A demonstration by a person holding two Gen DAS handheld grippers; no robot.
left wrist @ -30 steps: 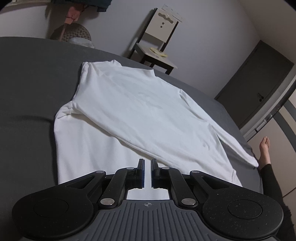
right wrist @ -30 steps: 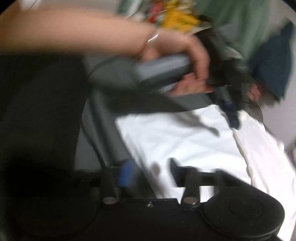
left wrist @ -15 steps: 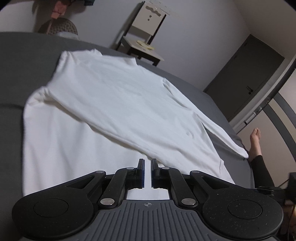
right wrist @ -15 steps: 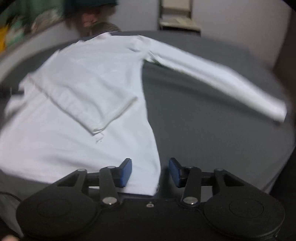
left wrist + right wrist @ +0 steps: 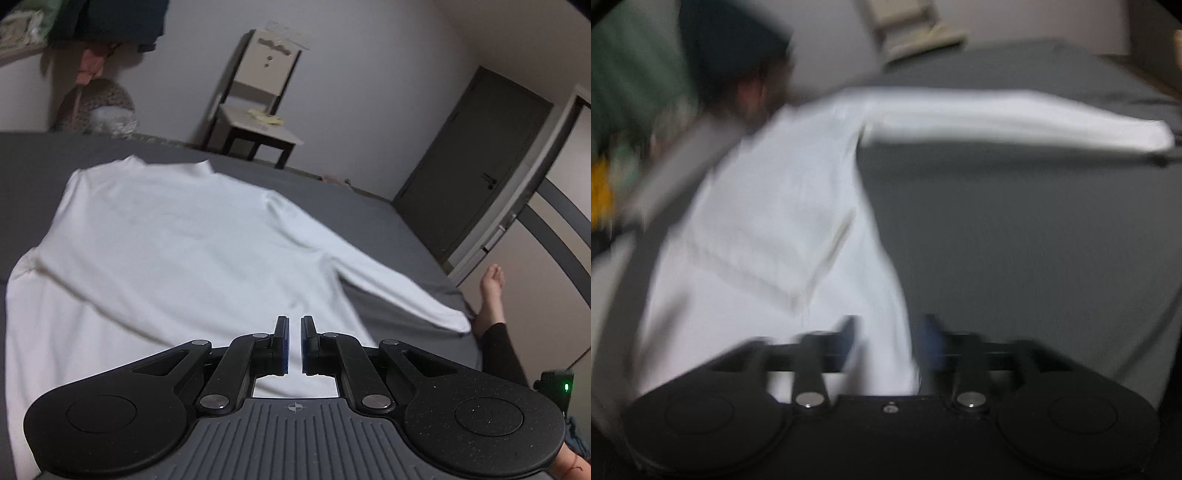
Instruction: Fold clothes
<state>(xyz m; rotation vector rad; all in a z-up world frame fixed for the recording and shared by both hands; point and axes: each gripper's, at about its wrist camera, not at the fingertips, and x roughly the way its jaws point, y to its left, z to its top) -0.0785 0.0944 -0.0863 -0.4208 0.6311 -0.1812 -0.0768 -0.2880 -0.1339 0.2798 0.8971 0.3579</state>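
One sleeve of the white shirt (image 5: 177, 258) spread on the grey bed (image 5: 362, 214) lies folded across its body, the other sleeve (image 5: 1015, 118) still outstretched, while the left tool (image 5: 291, 343) hovers pinched together and empty and the right tool (image 5: 890, 343) gapes half-wide astride the shirt's side edge, gripping nothing.

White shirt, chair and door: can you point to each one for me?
white shirt (image 5: 177, 251): left wrist view, middle of its body.
chair (image 5: 258, 127): left wrist view, its seat.
door (image 5: 476, 158): left wrist view, middle of the dark panel.
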